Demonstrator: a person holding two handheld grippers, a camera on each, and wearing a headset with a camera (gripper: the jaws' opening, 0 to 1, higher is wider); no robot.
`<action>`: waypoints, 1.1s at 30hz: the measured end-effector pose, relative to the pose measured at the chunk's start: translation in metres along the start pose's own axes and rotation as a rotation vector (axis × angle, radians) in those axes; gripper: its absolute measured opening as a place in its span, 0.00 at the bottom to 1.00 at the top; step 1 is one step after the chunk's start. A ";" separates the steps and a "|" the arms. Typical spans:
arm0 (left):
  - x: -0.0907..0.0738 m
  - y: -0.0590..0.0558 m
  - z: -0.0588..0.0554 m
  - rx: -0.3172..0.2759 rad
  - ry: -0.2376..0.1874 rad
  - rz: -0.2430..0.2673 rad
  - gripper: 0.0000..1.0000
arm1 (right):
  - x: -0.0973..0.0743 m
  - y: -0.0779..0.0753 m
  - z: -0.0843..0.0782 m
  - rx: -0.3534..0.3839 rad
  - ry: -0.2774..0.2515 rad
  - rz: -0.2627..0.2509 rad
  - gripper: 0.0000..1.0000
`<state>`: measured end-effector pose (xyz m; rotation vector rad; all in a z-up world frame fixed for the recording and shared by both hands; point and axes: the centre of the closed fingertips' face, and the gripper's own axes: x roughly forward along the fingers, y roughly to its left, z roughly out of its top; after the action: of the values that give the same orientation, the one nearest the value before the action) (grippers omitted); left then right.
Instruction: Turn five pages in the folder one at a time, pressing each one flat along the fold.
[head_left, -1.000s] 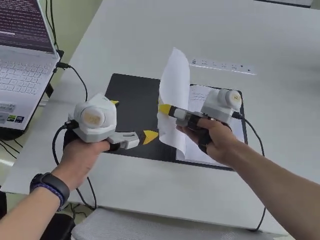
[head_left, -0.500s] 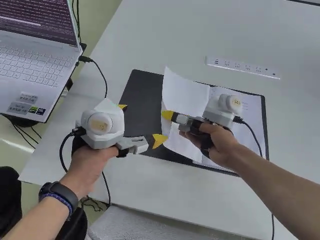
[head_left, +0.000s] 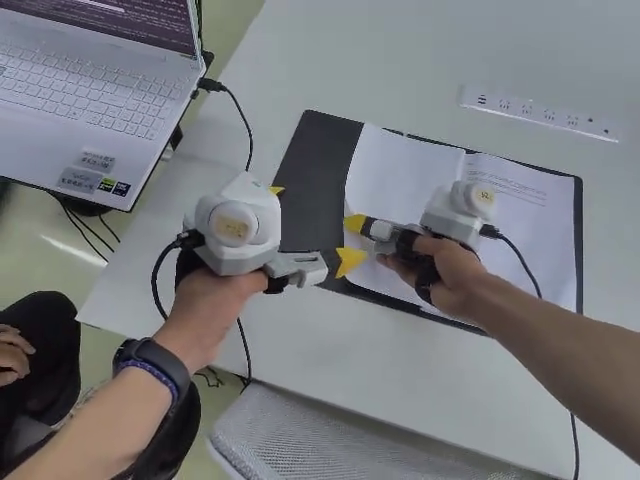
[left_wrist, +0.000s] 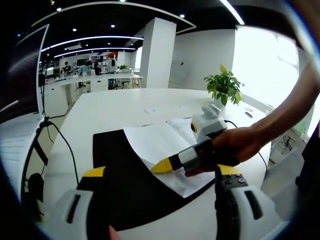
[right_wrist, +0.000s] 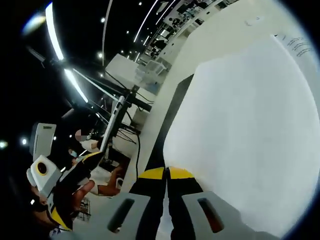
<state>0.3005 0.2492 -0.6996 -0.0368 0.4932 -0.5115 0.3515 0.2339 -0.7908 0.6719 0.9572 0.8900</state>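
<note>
Folder (head_left: 310, 170) open flat on table (head_left: 400, 60). R gripper (head_left: 352, 224), jaws pinched on page (head_left: 400, 180) edge, holds it low over the black cover. L gripper (head_left: 312, 225), jaws apart, hovers beside; best to lower page fully, then press w/ L along fold.

Open-plan office: laptop (head_left: 95, 85), rows of desks (left_wrist: 92, 81), potted plant (left_wrist: 223, 86).

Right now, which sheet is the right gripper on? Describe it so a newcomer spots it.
On the white table lies an open black folder. Over its middle sits a blank white page, its left edge pinched by the right gripper. Unlike the printed page lying flat to its right, it shows no text.
</note>
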 end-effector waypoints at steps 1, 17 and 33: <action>0.000 0.001 0.000 -0.002 0.001 0.002 0.87 | 0.002 -0.004 -0.001 0.005 0.001 -0.006 0.00; -0.001 0.006 -0.006 -0.011 0.021 0.021 0.88 | 0.015 -0.025 -0.005 -0.038 0.013 -0.034 0.06; 0.011 -0.007 -0.019 0.017 0.065 -0.039 0.70 | 0.014 -0.010 -0.008 -0.034 0.006 0.008 0.21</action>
<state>0.2963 0.2396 -0.7203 -0.0134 0.5521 -0.5566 0.3515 0.2419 -0.8083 0.6445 0.9436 0.9138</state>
